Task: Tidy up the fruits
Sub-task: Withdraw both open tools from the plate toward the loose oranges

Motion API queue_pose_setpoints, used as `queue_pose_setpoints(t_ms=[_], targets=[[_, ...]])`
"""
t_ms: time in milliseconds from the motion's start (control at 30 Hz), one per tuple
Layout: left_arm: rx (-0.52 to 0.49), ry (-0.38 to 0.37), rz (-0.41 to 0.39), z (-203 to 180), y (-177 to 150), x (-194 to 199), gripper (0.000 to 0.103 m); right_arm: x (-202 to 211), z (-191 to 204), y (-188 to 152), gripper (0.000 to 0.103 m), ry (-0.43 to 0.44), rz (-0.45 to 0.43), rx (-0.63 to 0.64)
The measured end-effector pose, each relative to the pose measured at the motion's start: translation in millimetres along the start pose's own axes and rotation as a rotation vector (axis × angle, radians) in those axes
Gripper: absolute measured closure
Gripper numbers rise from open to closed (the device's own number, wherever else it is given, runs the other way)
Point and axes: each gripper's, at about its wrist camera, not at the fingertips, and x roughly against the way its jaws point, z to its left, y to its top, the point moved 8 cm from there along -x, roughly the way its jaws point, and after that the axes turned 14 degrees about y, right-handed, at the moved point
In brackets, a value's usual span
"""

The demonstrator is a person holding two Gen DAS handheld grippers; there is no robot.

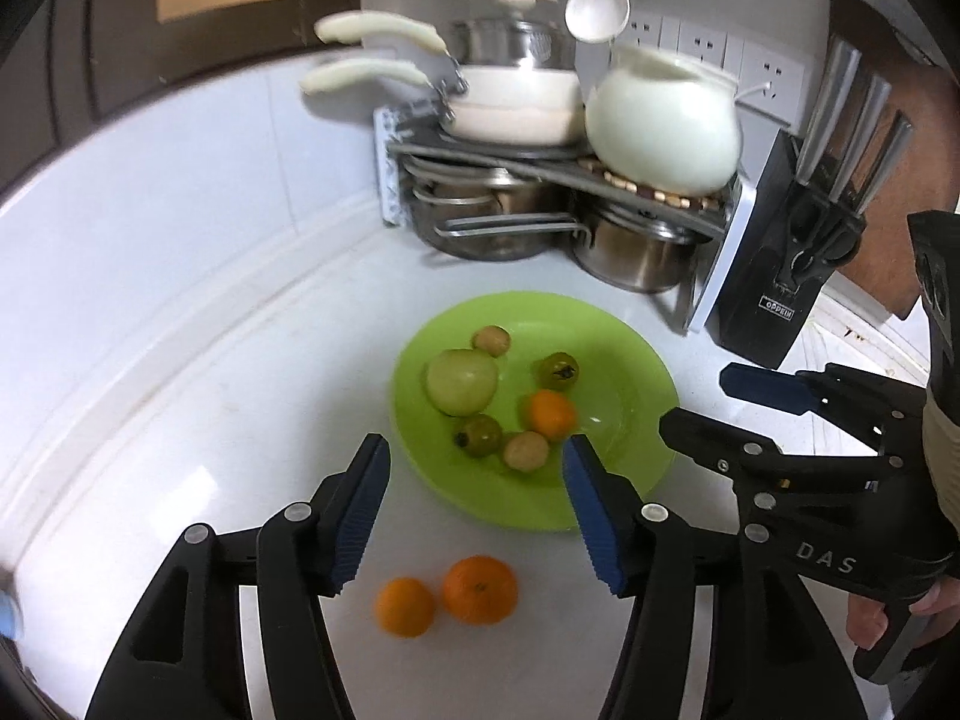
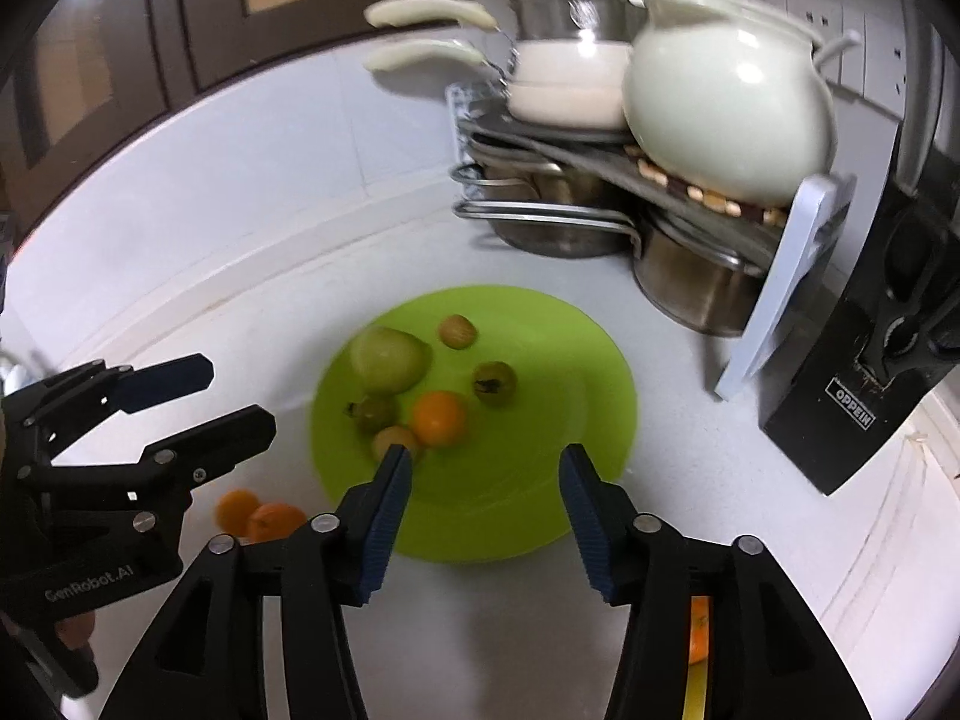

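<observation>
Fruit [image 1: 462, 382] sits on a green plate [image 1: 630, 468] on the white desk [image 1: 210, 420]; two oranges [image 1: 480, 590] lie just beside it. Left claw [image 1: 477, 510] and right claw [image 2: 486, 516] hover spread, both empty.

A lime-green plate [image 1: 636, 396] at the centre of the frame carries a pale green fruit [image 1: 462, 381], an orange citrus [image 1: 549, 414], two dark green-brown fruits and two tan ones. Below it, two bright orange citrus fruits [image 1: 447, 597] lie on the white counter [image 1: 180, 420]. At upper right stand a cream jug [image 1: 663, 126] and a black knife block [image 1: 774, 276]; both grippers are black with blue ribbed pads [image 1: 363, 513].
</observation>
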Motion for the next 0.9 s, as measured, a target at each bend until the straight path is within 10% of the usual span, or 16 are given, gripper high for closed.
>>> queue_pose_setpoints(t_ms=[467, 900], targets=[[-0.007, 0.117, -0.098, 50.5, -30.2, 44.6, 0.037, 19.0, 69.8, -11.5, 0.039, 0.084, -0.051, 0.114], [-0.055, 0.075, -0.093, 63.1, -79.7, 22.6, 0.038, -10.5, 94.9, -47.6, 0.039, 0.088, 0.02, 0.155]])
